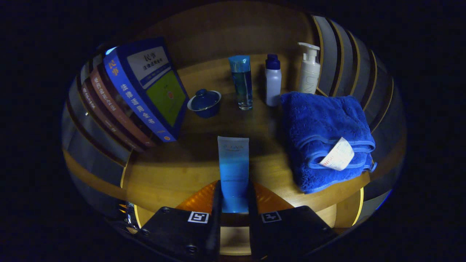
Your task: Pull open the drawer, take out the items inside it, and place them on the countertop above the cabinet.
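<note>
The gripper [234,198] clamps a blue tube [233,171] above the countertop [174,171]; likely next, set it down and release.

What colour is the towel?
Blue, with a white tag; the gripper view shows the towel best, right of the gripper's tube.

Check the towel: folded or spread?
Folded. The towel lies in stacked layers on the countertop, tag at its front edge. Tongs grip a tube.

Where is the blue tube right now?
In the gripper view, the blue tube is clamped between the tongs, reaching out over the wooden countertop, with the folded blue towel to its right.
</note>
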Demonstrator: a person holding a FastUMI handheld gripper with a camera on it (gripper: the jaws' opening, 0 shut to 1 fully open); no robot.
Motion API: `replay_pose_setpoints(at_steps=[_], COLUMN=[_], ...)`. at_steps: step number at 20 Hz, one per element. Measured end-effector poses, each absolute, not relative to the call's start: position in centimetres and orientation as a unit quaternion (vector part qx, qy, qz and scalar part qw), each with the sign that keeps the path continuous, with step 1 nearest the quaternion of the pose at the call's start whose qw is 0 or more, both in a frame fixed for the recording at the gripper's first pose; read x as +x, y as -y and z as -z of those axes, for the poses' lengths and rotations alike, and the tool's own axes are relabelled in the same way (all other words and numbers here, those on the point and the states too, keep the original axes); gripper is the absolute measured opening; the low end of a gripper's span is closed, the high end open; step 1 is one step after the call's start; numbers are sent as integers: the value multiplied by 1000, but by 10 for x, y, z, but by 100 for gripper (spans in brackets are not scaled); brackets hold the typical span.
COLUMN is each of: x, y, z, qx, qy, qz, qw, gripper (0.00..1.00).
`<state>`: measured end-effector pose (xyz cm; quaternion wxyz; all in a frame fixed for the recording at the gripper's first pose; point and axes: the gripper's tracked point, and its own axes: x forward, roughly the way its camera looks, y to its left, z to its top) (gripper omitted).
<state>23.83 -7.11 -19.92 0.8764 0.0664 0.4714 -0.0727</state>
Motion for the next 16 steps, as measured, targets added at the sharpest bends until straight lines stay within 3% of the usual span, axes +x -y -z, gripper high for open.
replay_pose_setpoints(at_steps=[4,7,12,16], x=[241,235,211,180], y=[70,70,67,59], z=[197,194,171,131], qx=[71,76,72,43], qy=[-464,-462,-429,-351], qz=[69,69,59,46], qw=[880,881,898,934], gripper=[47,100,100,100])
